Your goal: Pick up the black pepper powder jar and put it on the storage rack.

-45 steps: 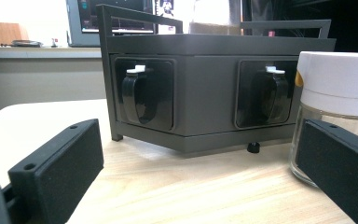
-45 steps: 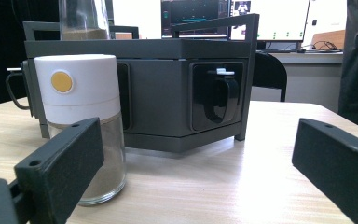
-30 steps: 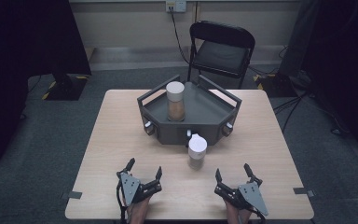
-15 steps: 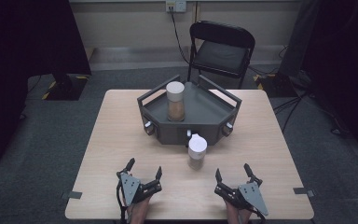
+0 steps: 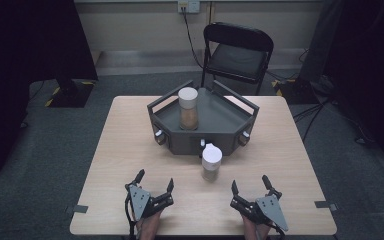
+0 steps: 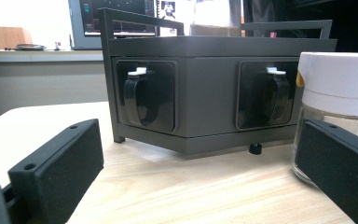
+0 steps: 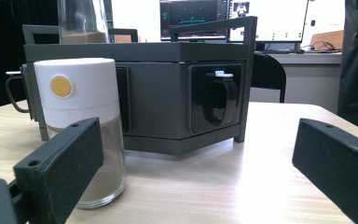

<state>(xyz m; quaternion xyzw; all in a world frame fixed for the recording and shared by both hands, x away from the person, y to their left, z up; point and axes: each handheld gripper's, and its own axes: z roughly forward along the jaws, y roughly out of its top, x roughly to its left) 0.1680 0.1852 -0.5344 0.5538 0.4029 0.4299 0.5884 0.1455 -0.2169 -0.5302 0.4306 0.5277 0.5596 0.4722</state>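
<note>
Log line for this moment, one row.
left gripper: open, idle | right gripper: open, idle | small jar: on table, free | tall jar: upright in tray

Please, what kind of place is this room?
Probably a lab or recording room: computer monitors glow on a desk behind, a folding chair stands by one wooden table, and dark curtains hang around it.

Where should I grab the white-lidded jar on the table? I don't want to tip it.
Grip the jar by its glass body just under the white lid, coming level from the near side. It stands upright with the grey tray close behind, so the near side is free.
</note>
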